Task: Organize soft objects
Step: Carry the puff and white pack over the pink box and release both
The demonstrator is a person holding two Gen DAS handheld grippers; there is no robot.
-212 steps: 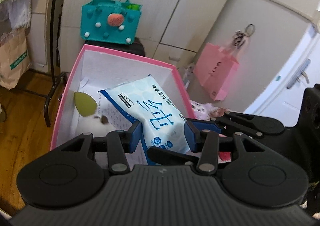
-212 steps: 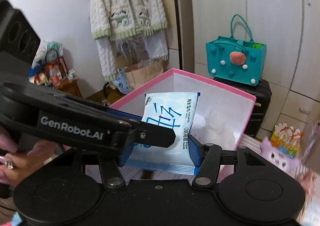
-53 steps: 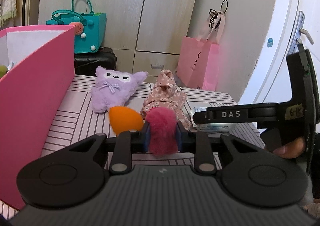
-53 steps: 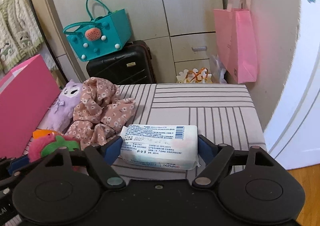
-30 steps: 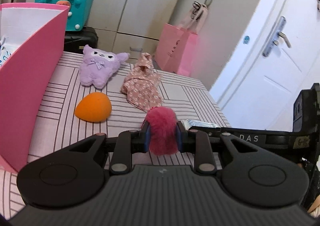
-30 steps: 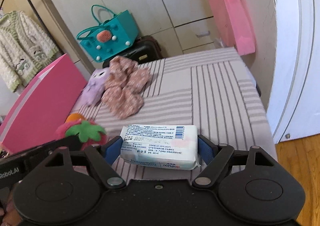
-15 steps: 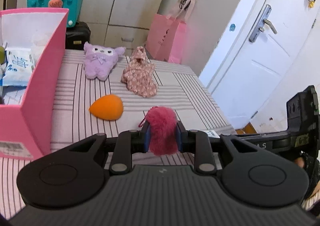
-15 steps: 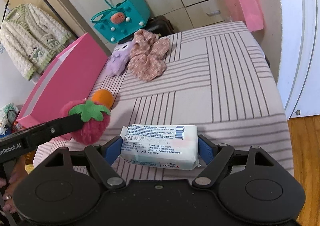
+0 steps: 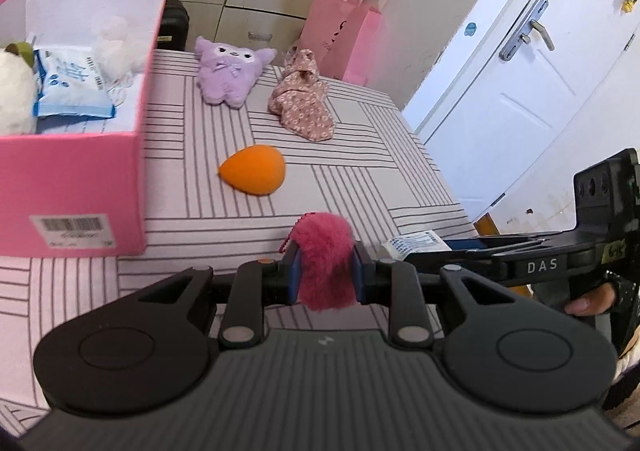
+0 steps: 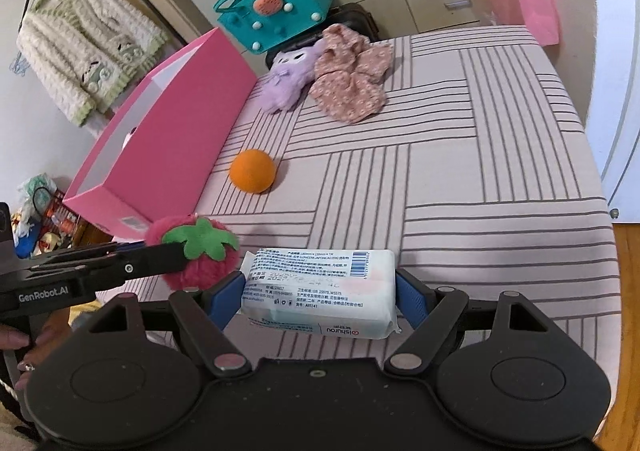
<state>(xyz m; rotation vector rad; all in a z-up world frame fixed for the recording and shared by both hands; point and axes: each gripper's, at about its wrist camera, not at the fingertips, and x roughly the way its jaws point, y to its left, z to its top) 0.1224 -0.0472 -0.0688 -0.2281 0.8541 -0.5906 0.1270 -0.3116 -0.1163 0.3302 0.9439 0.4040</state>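
Observation:
My left gripper (image 9: 325, 271) is shut on a fuzzy red plush strawberry (image 9: 326, 263) with a green leaf top (image 10: 200, 239), held above the near edge of the striped table. My right gripper (image 10: 320, 293) is shut on a white tissue pack (image 10: 320, 291), just right of the strawberry. The pink box (image 9: 76, 187) stands at the left and holds a blue wipes pack (image 9: 68, 85) and a white plush. On the table lie an orange sponge (image 9: 254, 174), a purple plush (image 9: 228, 71) and a floral cloth (image 9: 304, 103).
The striped table (image 10: 480, 171) ends at the right near a white door (image 9: 520, 71). A pink bag (image 9: 344, 35), a teal bag (image 10: 276, 19) and a black suitcase stand behind the table. A cardigan (image 10: 80, 47) hangs at the left.
Both grippers have pulled back and risen a little with their loads, tilting downward. More of the table top and the inside of the pink box now shows.

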